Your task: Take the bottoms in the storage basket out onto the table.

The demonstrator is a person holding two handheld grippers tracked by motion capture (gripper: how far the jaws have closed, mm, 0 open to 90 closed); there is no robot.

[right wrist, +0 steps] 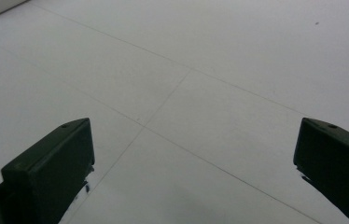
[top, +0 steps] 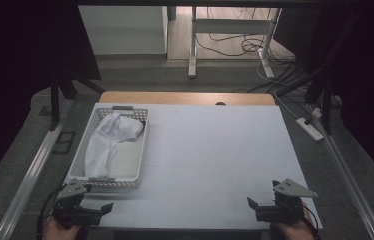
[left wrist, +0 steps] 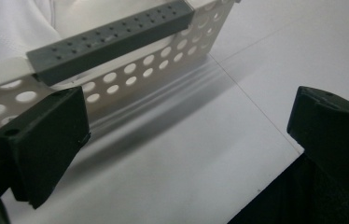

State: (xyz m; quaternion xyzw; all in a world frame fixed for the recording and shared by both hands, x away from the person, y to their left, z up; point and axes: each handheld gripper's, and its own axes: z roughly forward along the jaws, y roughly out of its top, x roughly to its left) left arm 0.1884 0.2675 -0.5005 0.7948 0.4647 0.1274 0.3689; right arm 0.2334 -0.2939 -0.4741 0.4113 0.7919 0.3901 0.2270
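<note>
While your left gripper waits with jaws wide and empty just short of the basket, the white cloth lies inside it, untouched. Your right gripper rests spread too. Likely the reach-in comes next: lift over the near handle.

A white perforated plastic basket with grey handle bars on its short ends stands upright at the left side of the white desk, its long axis running front to back. Inside it lies a crumpled white garment, bunched toward the far end and trailing down toward the near one.
</note>
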